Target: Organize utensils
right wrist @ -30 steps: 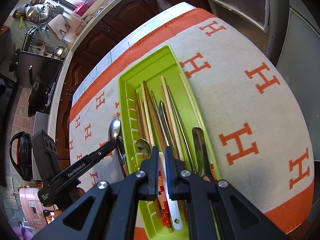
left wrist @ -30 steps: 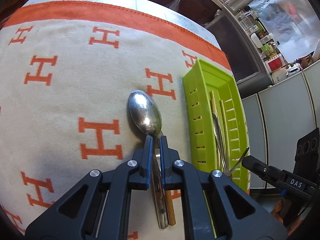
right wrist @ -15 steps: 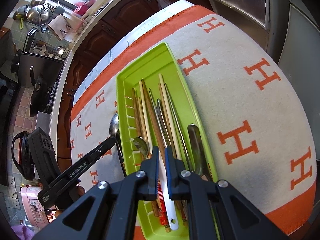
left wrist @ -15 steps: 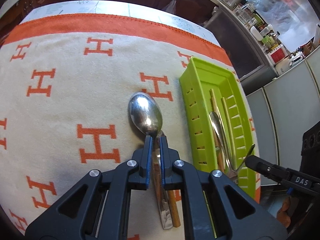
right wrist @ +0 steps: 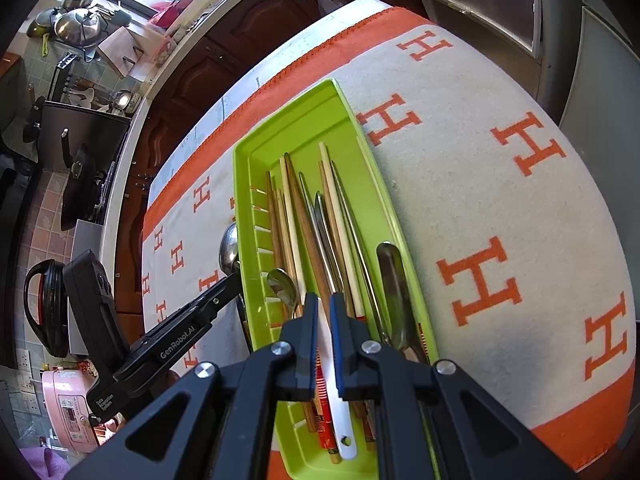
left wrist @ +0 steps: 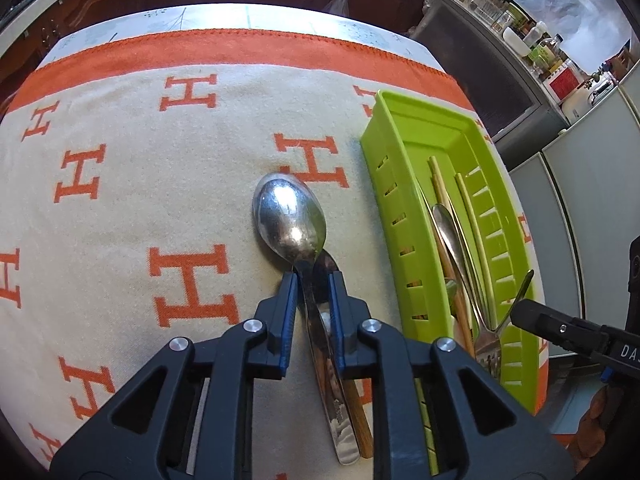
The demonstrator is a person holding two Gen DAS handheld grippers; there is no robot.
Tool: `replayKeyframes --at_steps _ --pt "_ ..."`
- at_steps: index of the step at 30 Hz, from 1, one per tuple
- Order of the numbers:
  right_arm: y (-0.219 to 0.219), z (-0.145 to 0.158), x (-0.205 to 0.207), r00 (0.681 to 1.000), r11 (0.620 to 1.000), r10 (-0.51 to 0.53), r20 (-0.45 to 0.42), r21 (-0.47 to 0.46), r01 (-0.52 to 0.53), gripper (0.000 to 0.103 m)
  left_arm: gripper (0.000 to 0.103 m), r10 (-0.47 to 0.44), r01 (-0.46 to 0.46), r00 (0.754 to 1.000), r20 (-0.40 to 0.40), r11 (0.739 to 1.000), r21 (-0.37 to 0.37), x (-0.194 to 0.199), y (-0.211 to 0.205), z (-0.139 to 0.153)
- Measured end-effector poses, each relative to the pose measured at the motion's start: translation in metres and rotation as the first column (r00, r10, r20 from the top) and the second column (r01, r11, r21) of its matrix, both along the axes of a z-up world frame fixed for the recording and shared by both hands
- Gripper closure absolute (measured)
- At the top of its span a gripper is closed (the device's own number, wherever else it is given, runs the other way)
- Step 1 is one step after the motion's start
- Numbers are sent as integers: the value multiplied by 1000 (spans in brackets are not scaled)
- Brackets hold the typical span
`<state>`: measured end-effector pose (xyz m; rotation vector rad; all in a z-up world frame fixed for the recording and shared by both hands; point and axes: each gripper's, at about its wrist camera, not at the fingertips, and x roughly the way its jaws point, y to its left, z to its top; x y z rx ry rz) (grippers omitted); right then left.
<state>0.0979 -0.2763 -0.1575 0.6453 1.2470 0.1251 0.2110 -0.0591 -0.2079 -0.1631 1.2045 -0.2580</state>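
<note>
A large steel spoon [left wrist: 290, 220] lies on the H-patterned cloth, on top of a wooden-handled utensil [left wrist: 358, 412]. My left gripper [left wrist: 313, 280] straddles the spoon's neck; its jaws are opening and a gap shows beside the neck. To the right stands a lime green tray [left wrist: 384, 152] that holds chopsticks, spoons and a fork. My right gripper [right wrist: 323, 302] hangs over the near half of the tray [right wrist: 240, 184], shut to a narrow slit. A white handle [right wrist: 340, 412] shows through that slit, and I cannot tell whether it is pinched.
The cream and orange cloth [left wrist: 120, 208] covers the table top. Its far edge [left wrist: 240, 20] and right edge drop to dark cabinets and grey appliance fronts. On the left of the right wrist view are a stove with pots [right wrist: 76, 28] and a pink cooker [right wrist: 68, 412].
The left jaws have spread apart around the spoon's neck, and the left wrist view has rolled slightly. The right gripper has stayed over the tray.
</note>
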Motion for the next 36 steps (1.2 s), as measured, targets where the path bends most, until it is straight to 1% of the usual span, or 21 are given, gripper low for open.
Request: replayKeyframes --at_steps 2,6,9,10,13,15,17,19,21,27,31,36 --pt "0 -1 0 1000 1000 0 -1 1 0 95 90 4 -4 1000 2 1000 -13 1 2 -1" --pt "-1 -3 -1 1000 1000 -1 -5 -2 1 95 90 28 -28 1000 -8 997 -66 4 9 -7" --pt "-1 -5 -1 1000 1000 -2 -10 -3 2 95 91 44 -42 999 13 994 -101 5 13 -10" --pt "-1 -6 -1 1000 1000 -2 -11 -5 2 95 95 48 -46 999 18 994 -101 5 13 -10" --pt "-1 -6 -1 1000 1000 -3 -10 -6 3 95 98 62 -58 998 21 990 -130 5 16 -11" --pt "-1 -6 -1 1000 1000 -5 -7 -12 4 95 99 71 -64 996 47 989 -133 2 17 -6" --pt "0 -6 -1 1000 1000 -5 -5 -15 5 95 100 63 -52 995 77 989 -139 -3 18 3" --pt "0 -6 -1 1000 1000 -5 -5 -14 5 95 103 47 -34 995 90 989 -145 -5 17 12" --pt "1 -6 -2 1000 1000 -4 -5 -12 3 95 103 35 -20 994 99 988 -151 -9 17 20" --pt "3 -2 -5 1000 1000 3 5 -10 -3 95 103 -37 64 987 159 984 -167 -26 15 50" --pt "0 3 -8 1000 1000 -2 17 -9 2 95 103 -112 144 973 200 977 -157 -47 10 78" --pt "-4 10 -12 999 1000 -9 37 -14 10 95 103 -178 213 966 189 960 -182 -64 1 104"
